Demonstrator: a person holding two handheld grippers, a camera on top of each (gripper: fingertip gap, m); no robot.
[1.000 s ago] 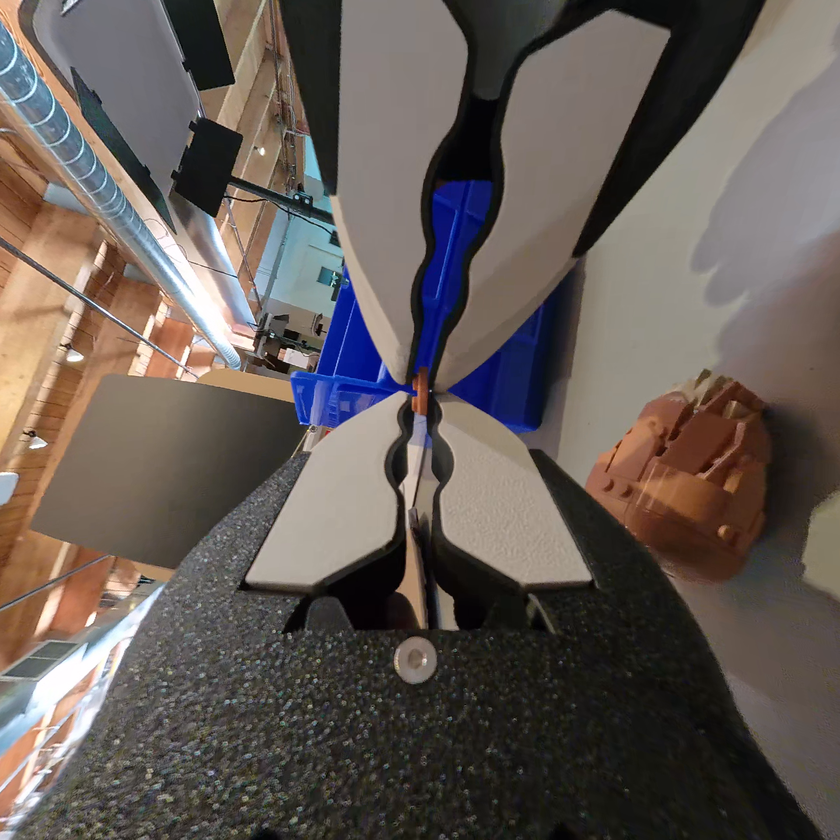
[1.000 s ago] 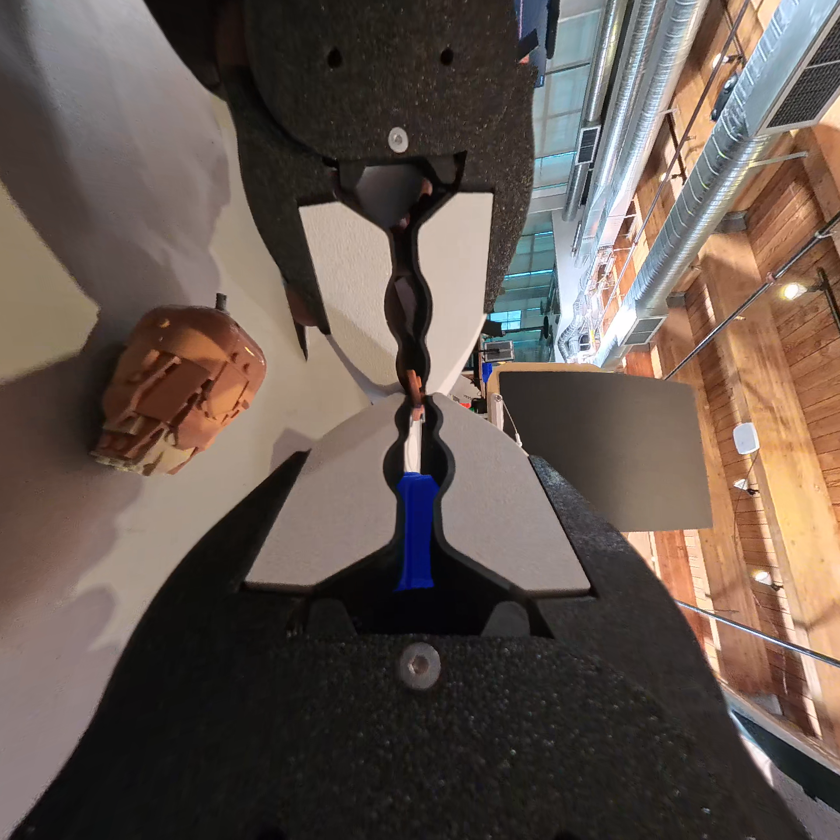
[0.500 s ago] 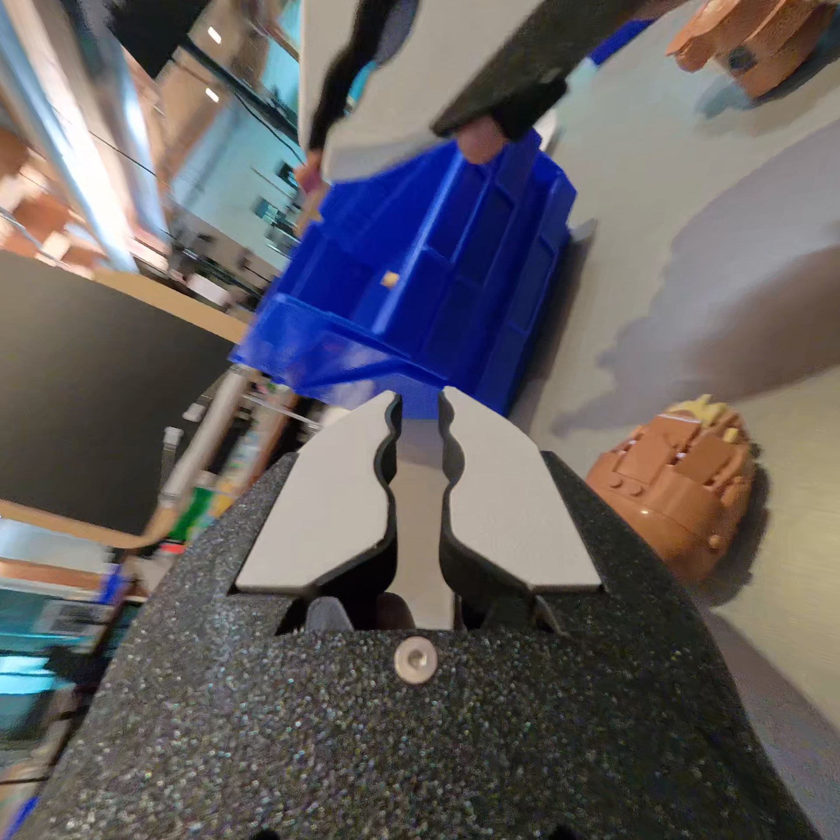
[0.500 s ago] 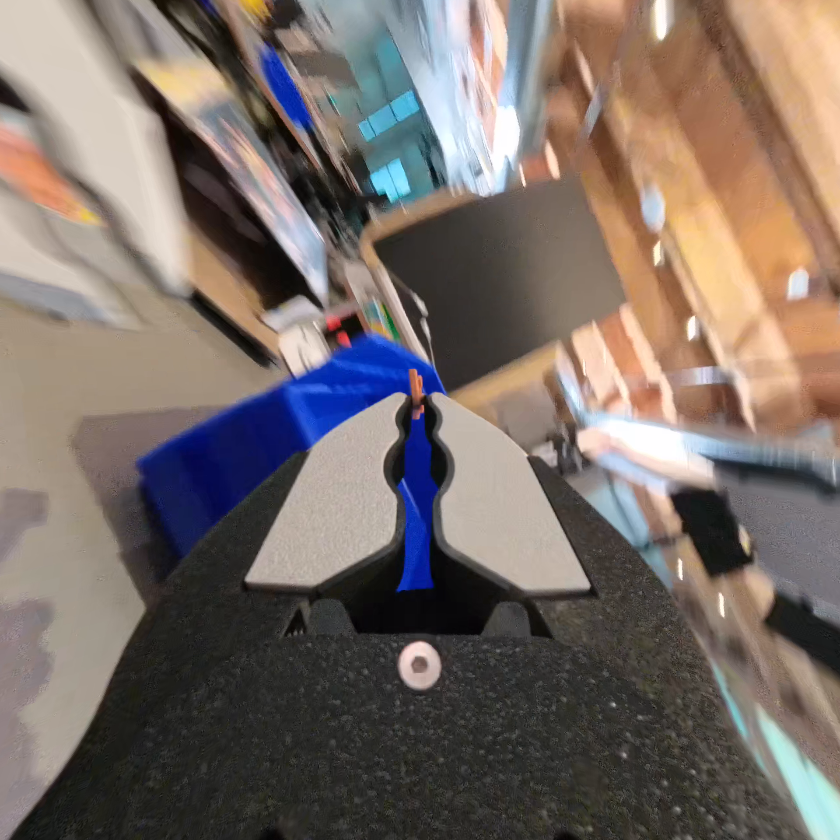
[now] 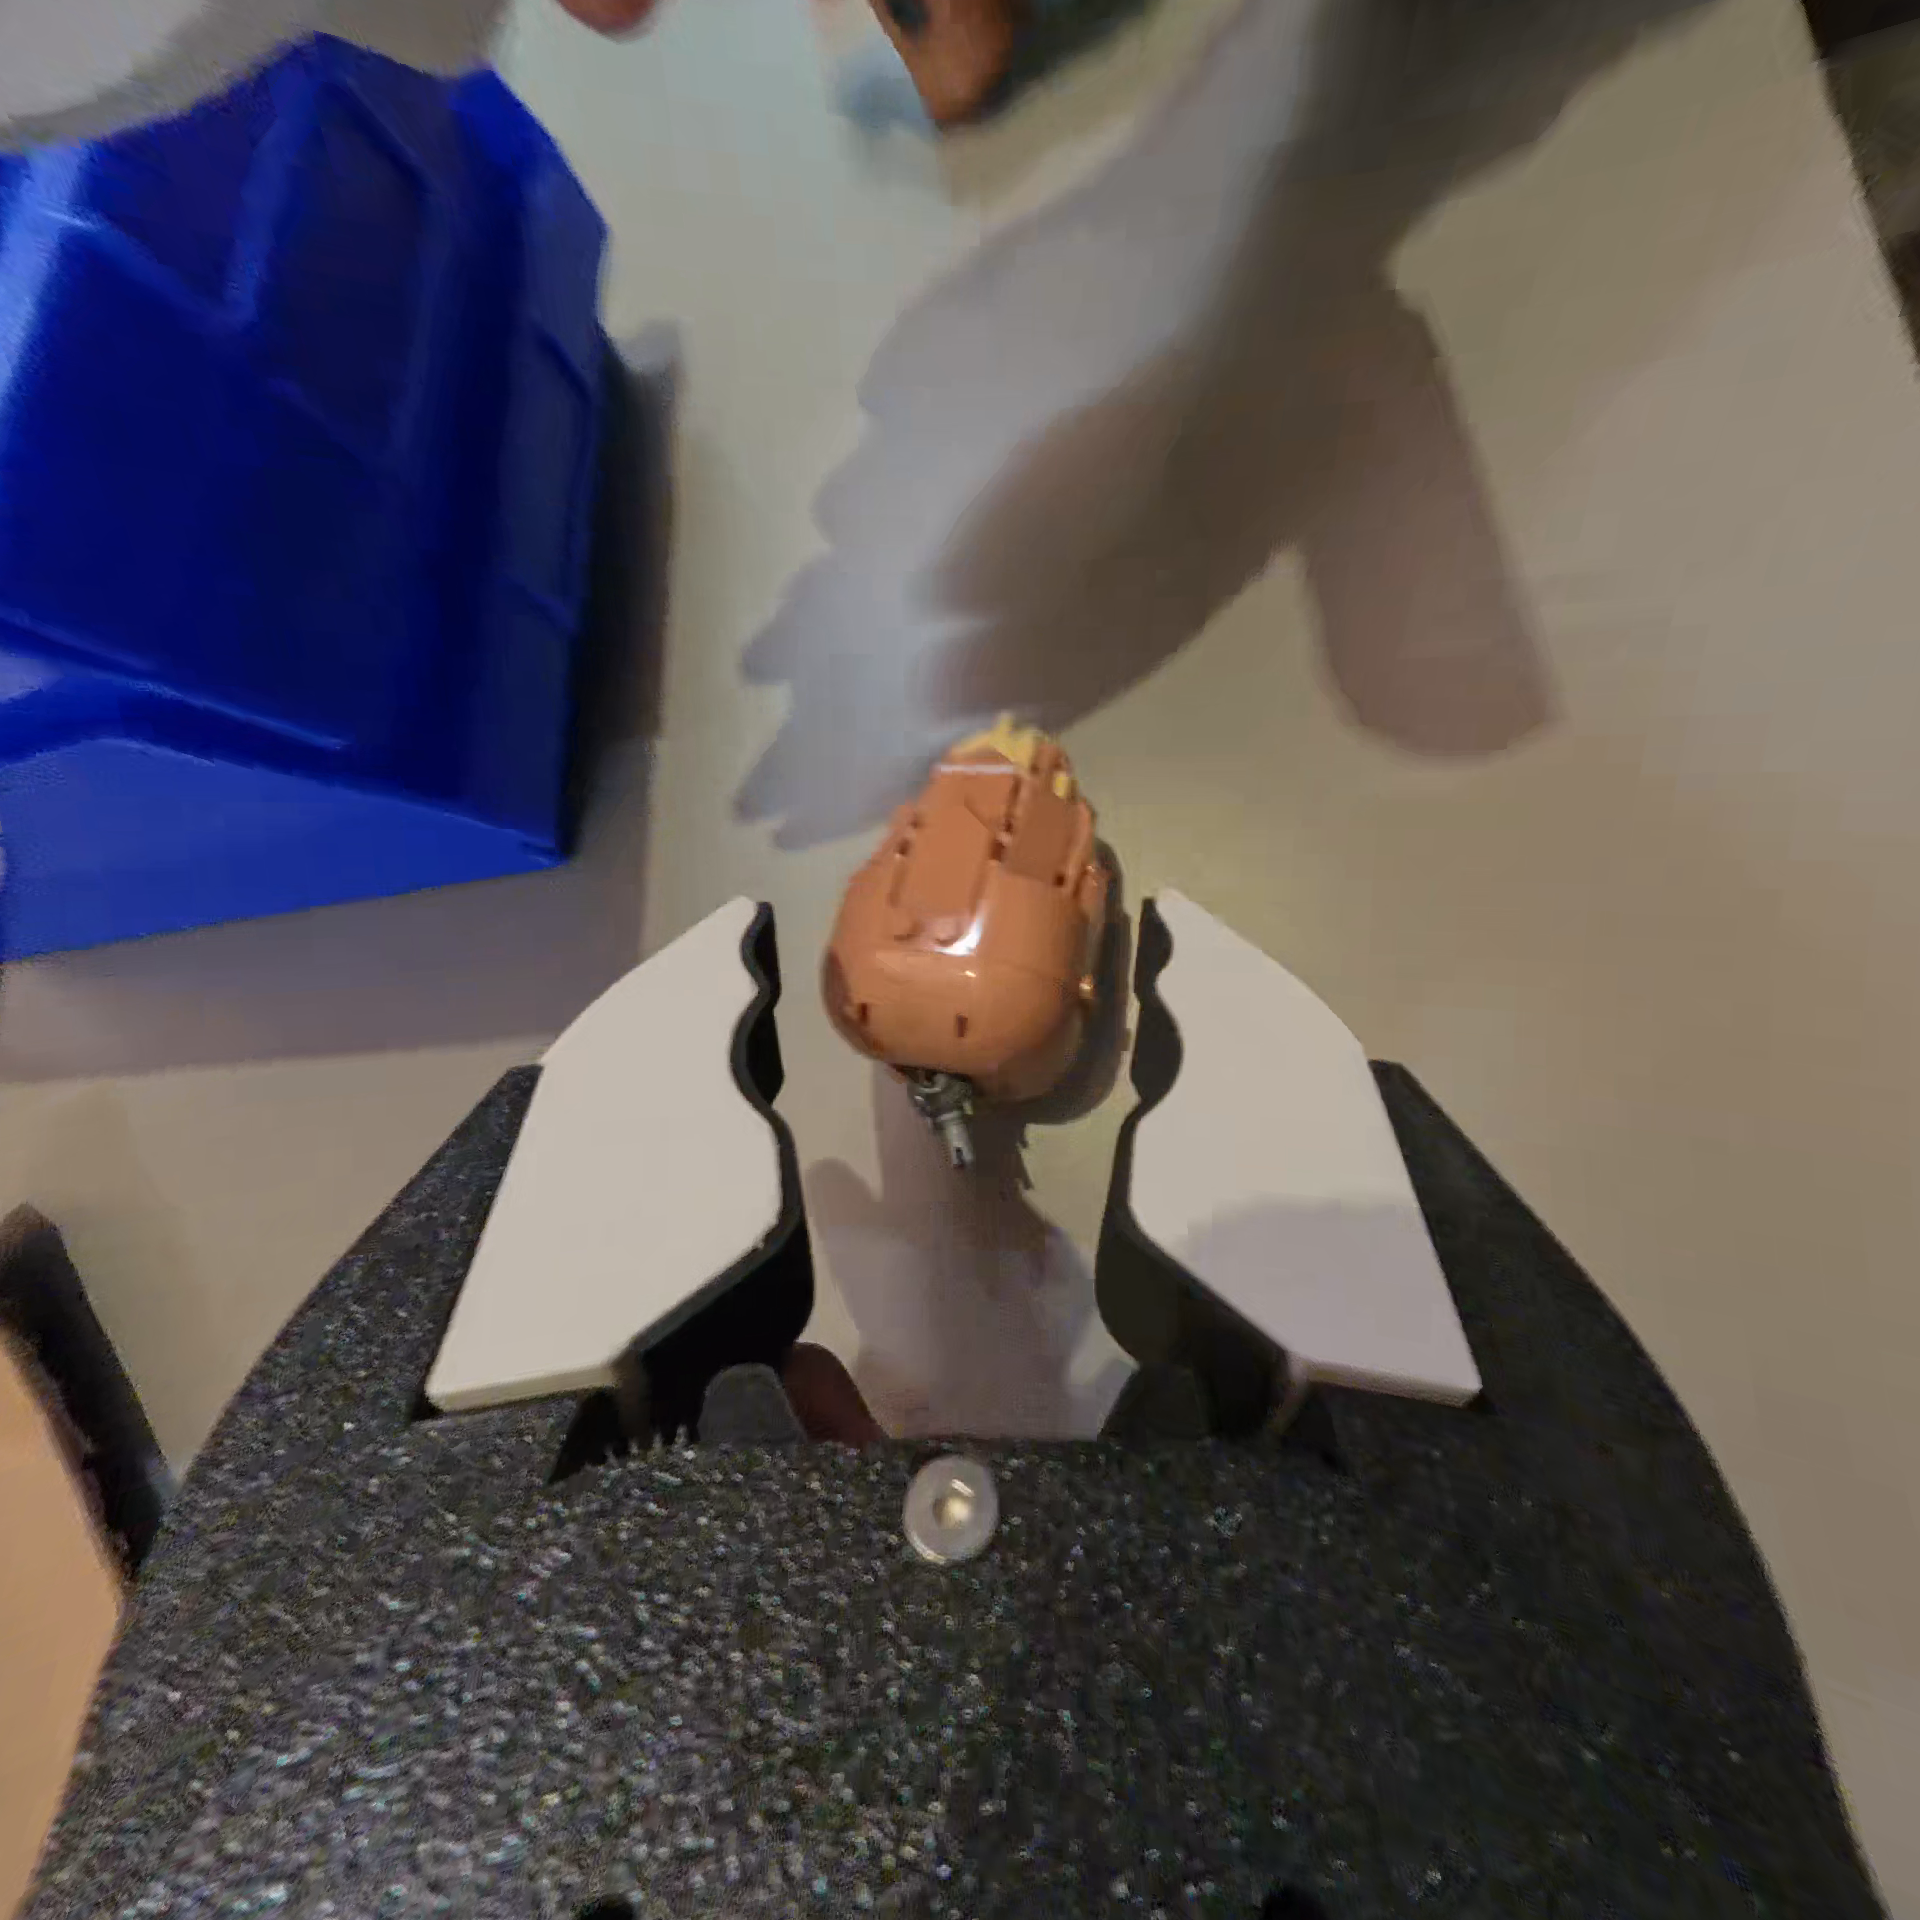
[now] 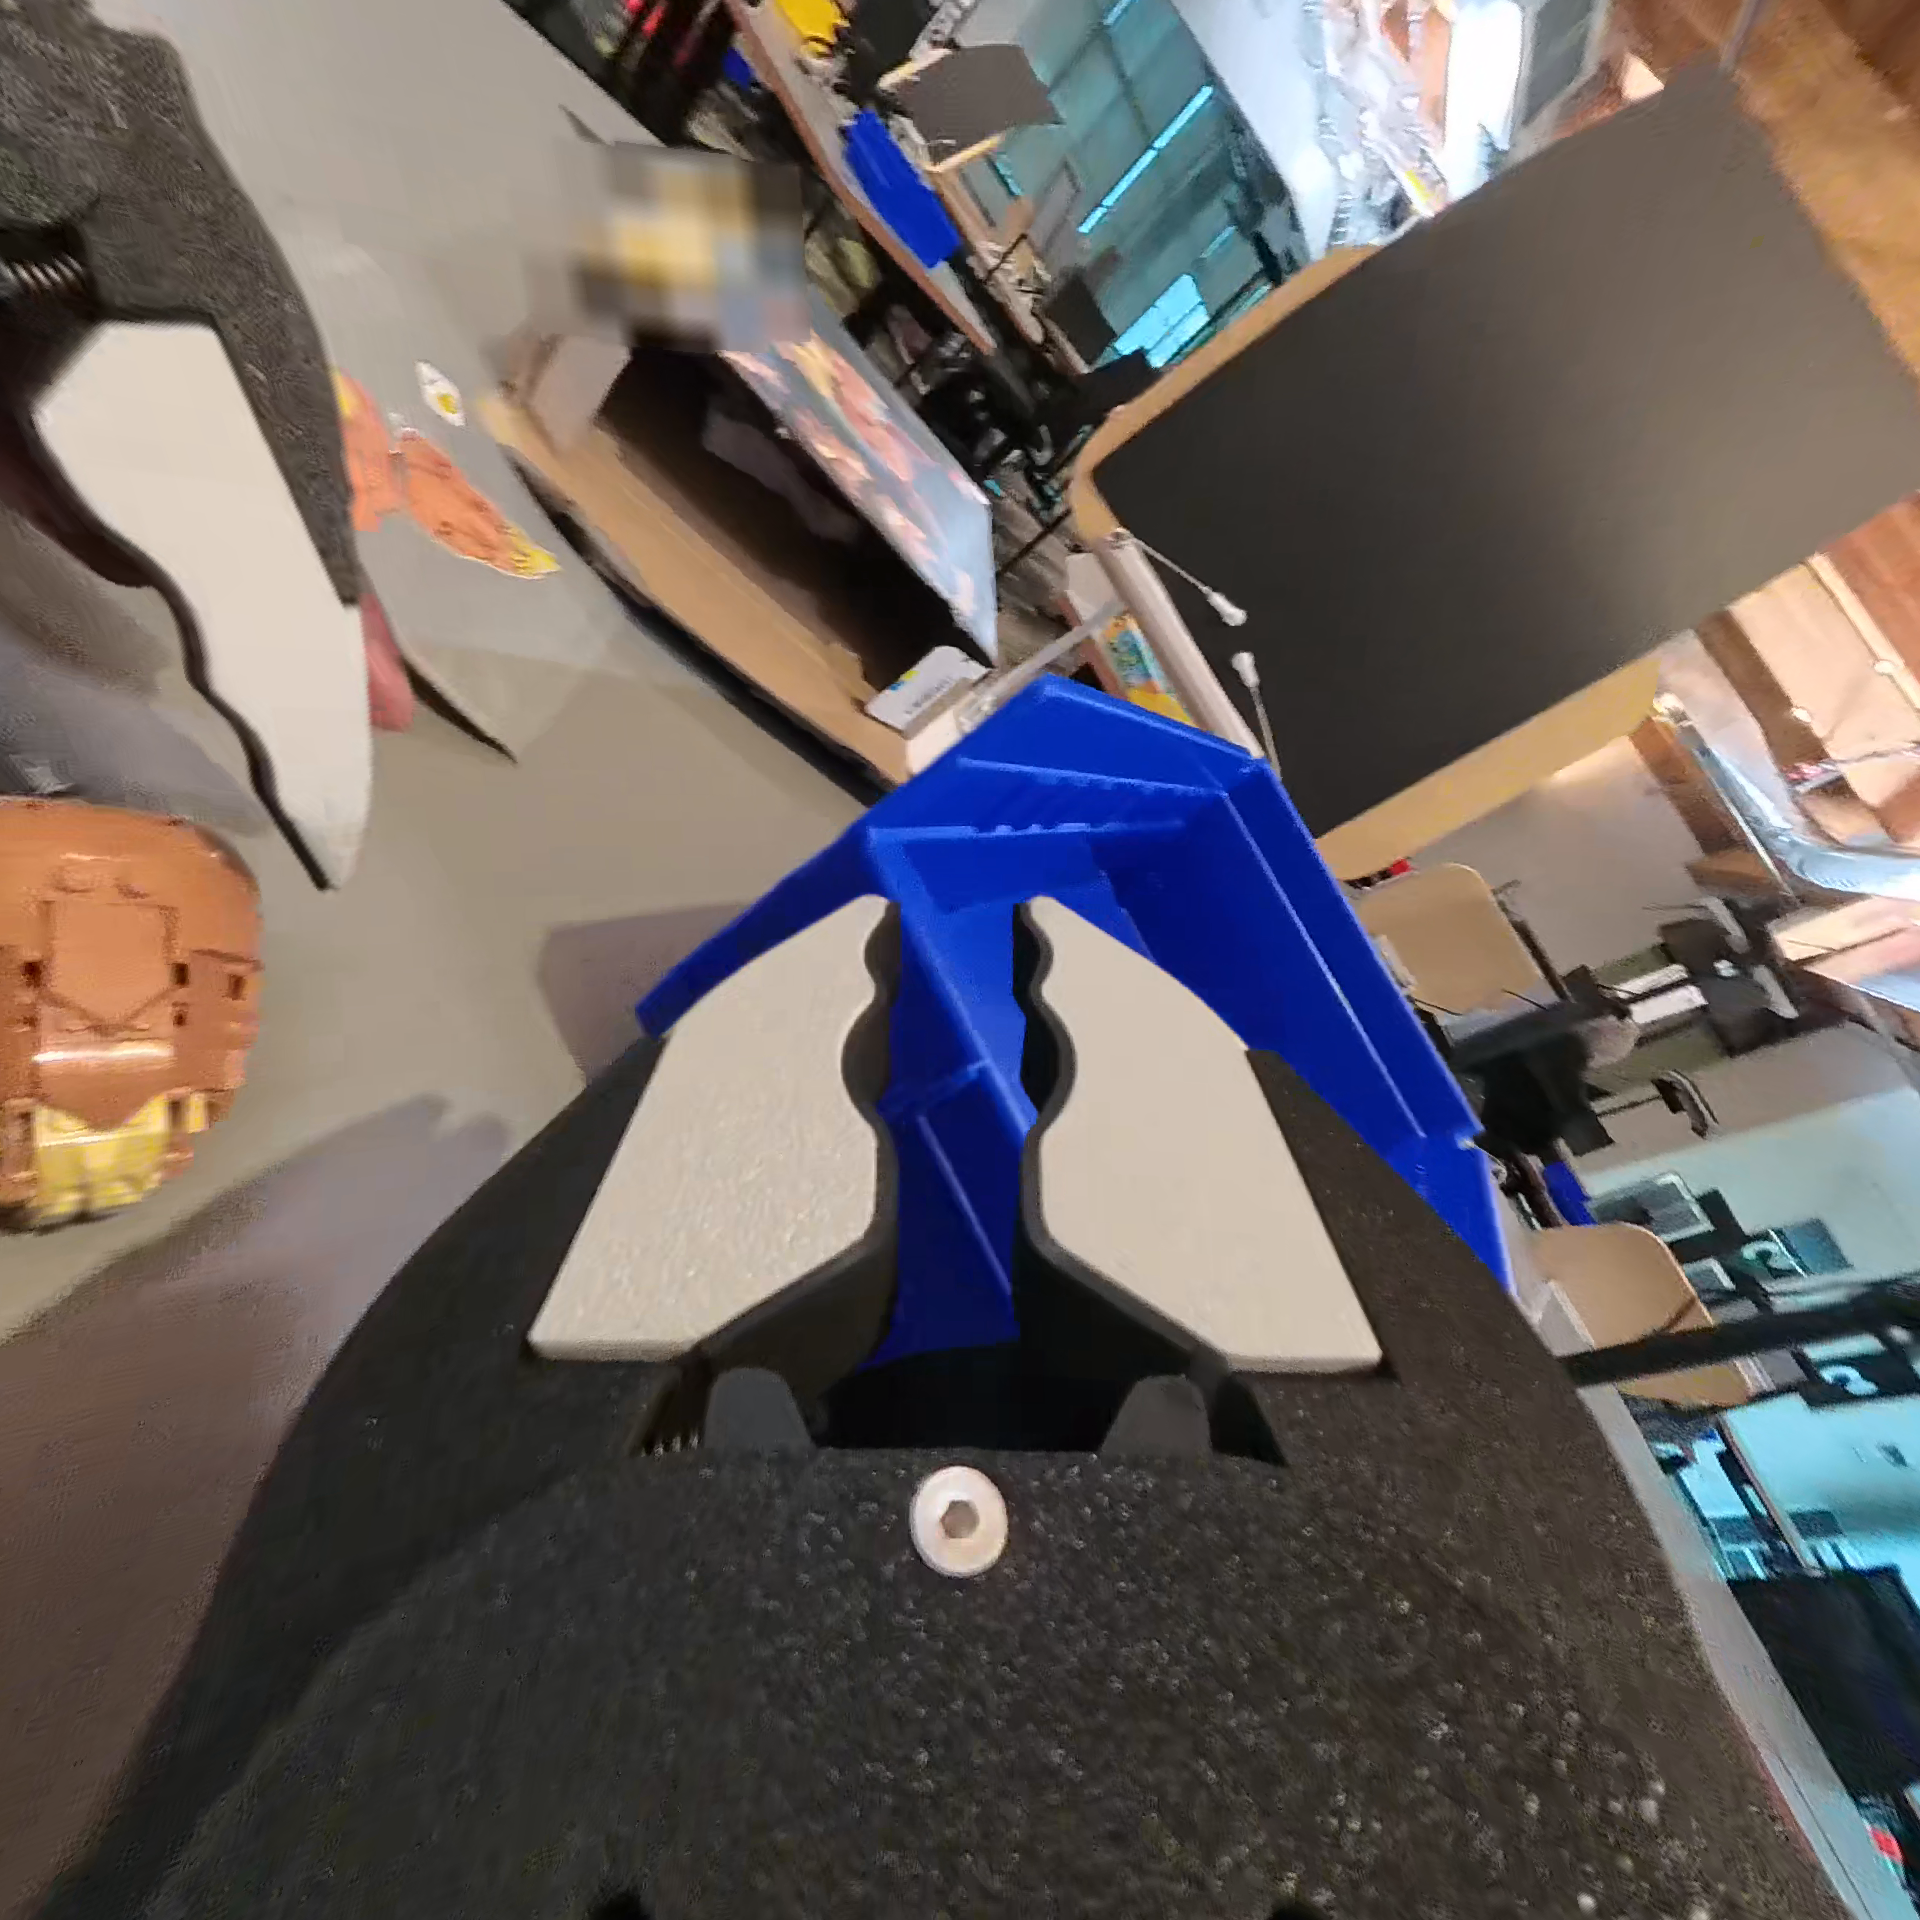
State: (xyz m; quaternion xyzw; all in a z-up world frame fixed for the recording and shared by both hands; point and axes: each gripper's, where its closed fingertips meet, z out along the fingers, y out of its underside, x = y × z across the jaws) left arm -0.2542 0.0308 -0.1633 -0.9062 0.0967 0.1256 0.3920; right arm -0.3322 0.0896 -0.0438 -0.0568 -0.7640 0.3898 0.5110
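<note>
Left tongs [image 5: 951, 997]: spread wide, gripping nothing; the fingers stood either side of the brown brick-built figure [image 5: 971, 940], apart from it on both flanks as far as the blur allowed.
Right tongs [image 6: 956, 997]: parted by a narrow gap, with nothing between the tips; they hung over the blue bin [image 6: 1132, 883], whose ribbed wall showed through the gap.
Brown figure: lying on the desk [image 5: 1558, 987], a small grey peg jutting from its near end, pale yellow parts at its far end; in the right wrist view it sat at the left edge, under the tip of the other tongs.
Blue bin: standing on the desk to the left of the figure, near but not touching; contents not visible.
Second brown piece [image 5: 961, 52]: at the far edge of the desk, blurred; kind could not be told.
Surface: pale grey desk, matt, crossed by soft shadows.
Room: open workshop; a dark board [image 6: 1507, 436] on a wooden frame behind the bin; cluttered benches and large windows beyond; flat orange shapes [image 6: 447, 509] on the desk farther off.
</note>
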